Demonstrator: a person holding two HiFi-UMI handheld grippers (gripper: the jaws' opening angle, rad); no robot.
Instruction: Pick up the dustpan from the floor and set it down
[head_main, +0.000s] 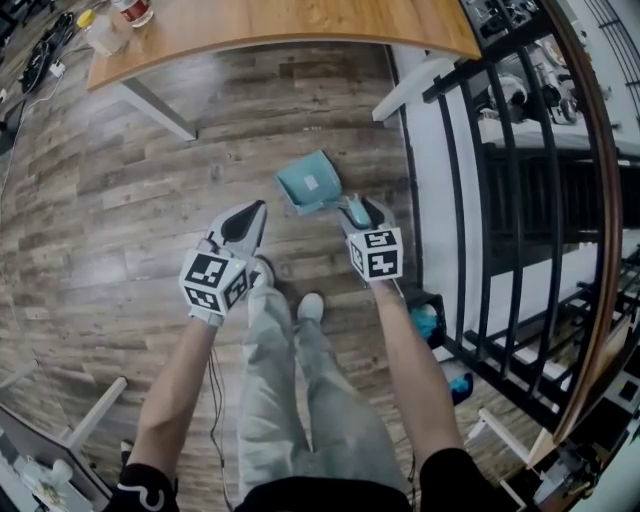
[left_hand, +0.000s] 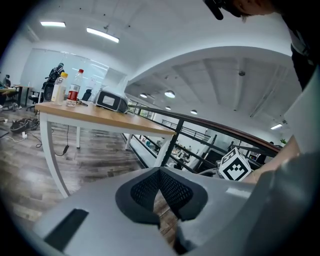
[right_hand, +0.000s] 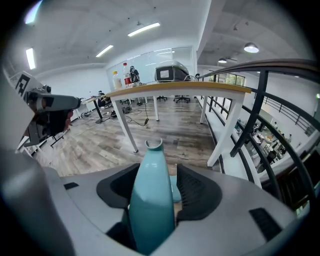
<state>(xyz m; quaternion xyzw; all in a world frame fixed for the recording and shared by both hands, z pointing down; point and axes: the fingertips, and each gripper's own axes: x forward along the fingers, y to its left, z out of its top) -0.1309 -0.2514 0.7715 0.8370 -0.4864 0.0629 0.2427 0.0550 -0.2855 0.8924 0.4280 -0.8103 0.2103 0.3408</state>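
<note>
The teal plastic dustpan lies on the wood-plank floor ahead of the person's feet. Its scoop faces away, and its tapered handle runs back between the right gripper's parted jaws.

The teal dustpan handle is seen standing between the spread jaws of the right claw, with a slim gap left at the right-hand pad. Beyond, a wooden worktop carrying bottles is shown on the plank floor, beside a black railing.
</note>
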